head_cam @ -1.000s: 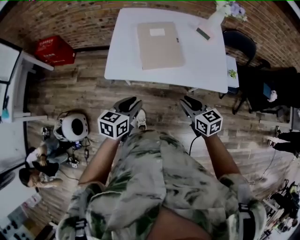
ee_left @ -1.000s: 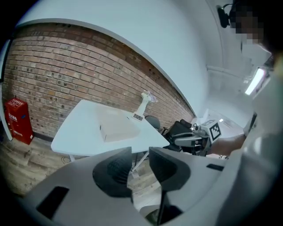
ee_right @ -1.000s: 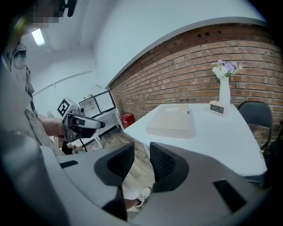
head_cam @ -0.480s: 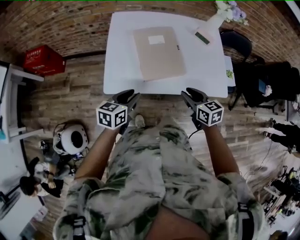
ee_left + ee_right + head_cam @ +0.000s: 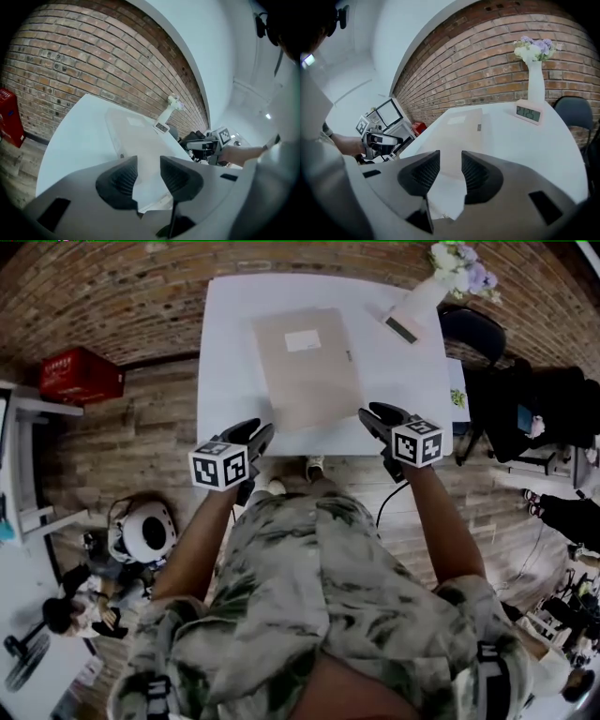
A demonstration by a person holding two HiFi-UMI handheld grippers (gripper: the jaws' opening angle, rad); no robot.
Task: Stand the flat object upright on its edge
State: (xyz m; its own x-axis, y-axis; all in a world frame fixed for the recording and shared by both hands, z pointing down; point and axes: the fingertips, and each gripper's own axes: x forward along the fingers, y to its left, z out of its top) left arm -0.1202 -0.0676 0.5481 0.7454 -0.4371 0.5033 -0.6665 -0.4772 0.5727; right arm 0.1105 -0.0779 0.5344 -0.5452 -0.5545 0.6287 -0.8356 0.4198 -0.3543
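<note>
Folder (image 5: 307, 367) lies flat on the table (image 5: 225, 352); left gripper (image 5: 259, 434) and right gripper (image 5: 368, 415) (both empty) hover at the table's near edge, jaws partly apart, having just been opening.

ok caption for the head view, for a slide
Left gripper and right gripper, empty jaws just opening, hover at the white table edge, facing the flat tan folder.

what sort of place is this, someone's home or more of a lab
Most likely a lab or studio workspace, not a home. A bare brick wall and plank floor surround a white table, with a monitor on a side desk and an office chair nearby.
</note>
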